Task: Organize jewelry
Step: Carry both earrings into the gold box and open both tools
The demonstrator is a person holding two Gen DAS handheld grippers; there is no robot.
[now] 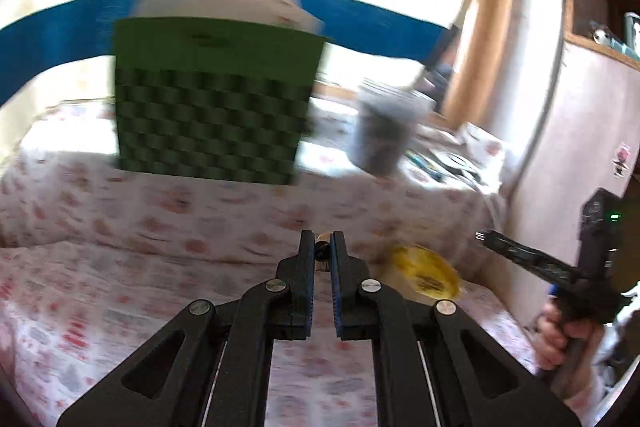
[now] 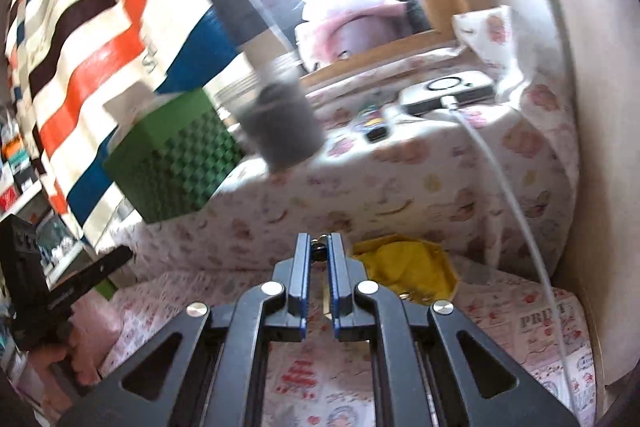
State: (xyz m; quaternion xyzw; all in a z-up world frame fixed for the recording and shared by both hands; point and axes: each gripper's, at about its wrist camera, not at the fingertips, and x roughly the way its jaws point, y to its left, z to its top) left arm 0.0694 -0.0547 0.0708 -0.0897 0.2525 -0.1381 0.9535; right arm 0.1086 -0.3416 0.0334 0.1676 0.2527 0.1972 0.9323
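Both grippers were busy when we looked. Our left gripper [image 1: 322, 251] had its fingers nearly together, pinching a small brass-coloured piece [image 1: 322, 247] right at the tips, too blurry for us to say if it was a ring or a clasp. Our right gripper [image 2: 319, 251] was pressed narrow too, with a small dark-and-gold bit [image 2: 319, 245] caught between its tips; couldn't name that one either.

Progress-wise, we'd call it early to middle. Two pieces were lifted, and nothing visibly sat in a container yet. The yellow pouch [image 2: 404, 267] lay on the sheet just right of the right gripper, and we guessed the jewelry came out of it or belonged in it. The green box [image 1: 212, 107] and the grey cup [image 1: 384, 131] stood up on the raised ledge behind, either could be the destination, hard to say.

Room to move: plenty of open sheet [image 1: 120, 267] in front of both grippers. The ledge edge rose ahead, so any reach to the box needed lift first. On the right, a white cable [image 2: 504, 187] draped down from a charger [image 2: 448, 91], a snag risk. The wall [image 2: 600, 147] closed in tight on that side.
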